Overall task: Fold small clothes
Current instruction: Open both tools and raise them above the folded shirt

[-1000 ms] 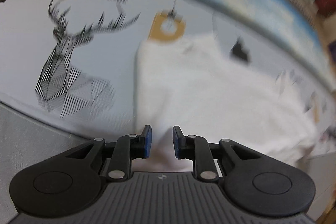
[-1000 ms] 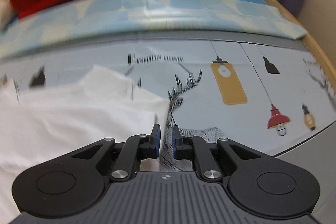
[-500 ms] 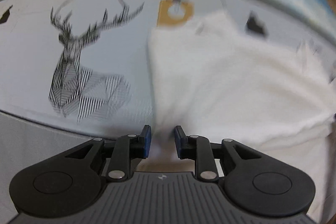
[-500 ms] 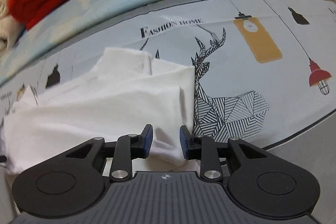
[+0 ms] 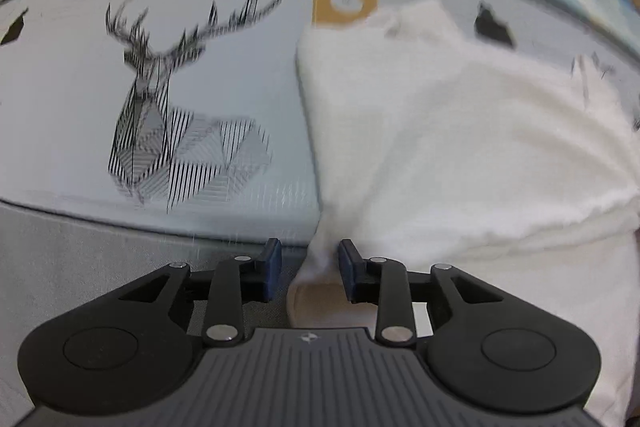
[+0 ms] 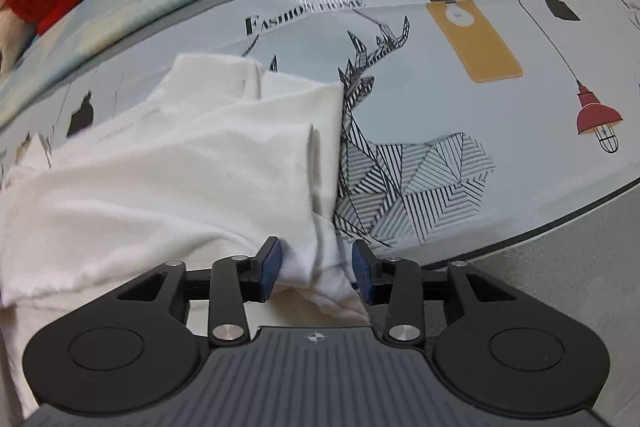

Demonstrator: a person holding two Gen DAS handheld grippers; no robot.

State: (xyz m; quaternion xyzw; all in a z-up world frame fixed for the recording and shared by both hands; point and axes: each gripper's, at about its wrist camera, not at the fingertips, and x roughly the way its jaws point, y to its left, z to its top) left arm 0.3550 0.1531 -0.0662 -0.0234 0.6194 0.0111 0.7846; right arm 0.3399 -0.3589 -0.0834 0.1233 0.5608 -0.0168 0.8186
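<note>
The small white cotton garment (image 6: 192, 163) looked light, soft and limp, likely to sag and slip unless pinched at a hem or corner through all layers. It lay folded on the grey printed sheet (image 6: 500, 99) of the bed, close to the sheet's near edge, partly covering the deer print (image 6: 400, 179). The right gripper (image 6: 316, 263) had just been opening, a bunched corner loose between its half-spread jaws. The left gripper (image 5: 308, 267), also just opening, straddled the opposite near corner, gripping nothing.
</note>
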